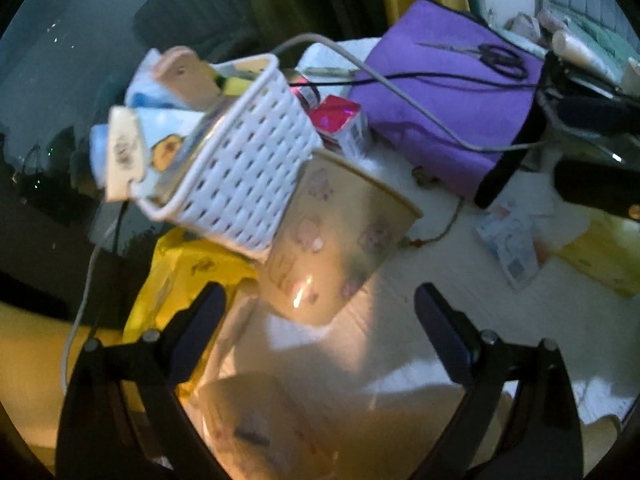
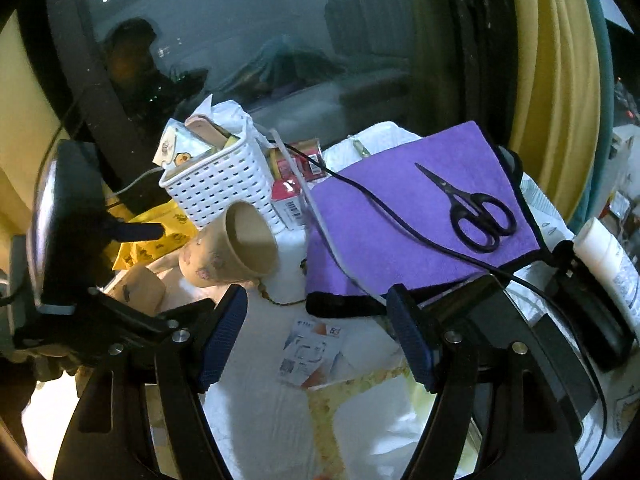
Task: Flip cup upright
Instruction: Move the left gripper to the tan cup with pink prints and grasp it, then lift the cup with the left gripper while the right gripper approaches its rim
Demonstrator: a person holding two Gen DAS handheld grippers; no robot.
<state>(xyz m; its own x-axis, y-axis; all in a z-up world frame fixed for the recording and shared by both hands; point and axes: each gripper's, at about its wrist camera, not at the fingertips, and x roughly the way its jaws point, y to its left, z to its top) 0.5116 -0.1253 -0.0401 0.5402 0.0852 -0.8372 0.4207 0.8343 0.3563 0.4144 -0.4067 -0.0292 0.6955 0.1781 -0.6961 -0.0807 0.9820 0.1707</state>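
Note:
A beige paper cup (image 1: 336, 236) with pink cartoon prints lies tilted on its side on the white table, mouth toward the far right, against a white basket (image 1: 240, 156). In the right wrist view the cup (image 2: 230, 250) shows its open mouth. My left gripper (image 1: 320, 308) is open, its fingers either side of the cup's base, a little short of it. My right gripper (image 2: 316, 308) is open and empty, to the right of the cup. A second beige cup (image 1: 260, 424) lies near under the left gripper.
A purple cloth (image 2: 400, 216) with black scissors (image 2: 472, 212) and cables lies right. A red-and-white carton (image 2: 290, 200) stands behind the cup. A yellow bag (image 1: 180, 280) lies left. A leaflet (image 2: 308, 352) lies on the table. A black device (image 2: 592, 312) and a white tube (image 2: 612, 256) sit far right.

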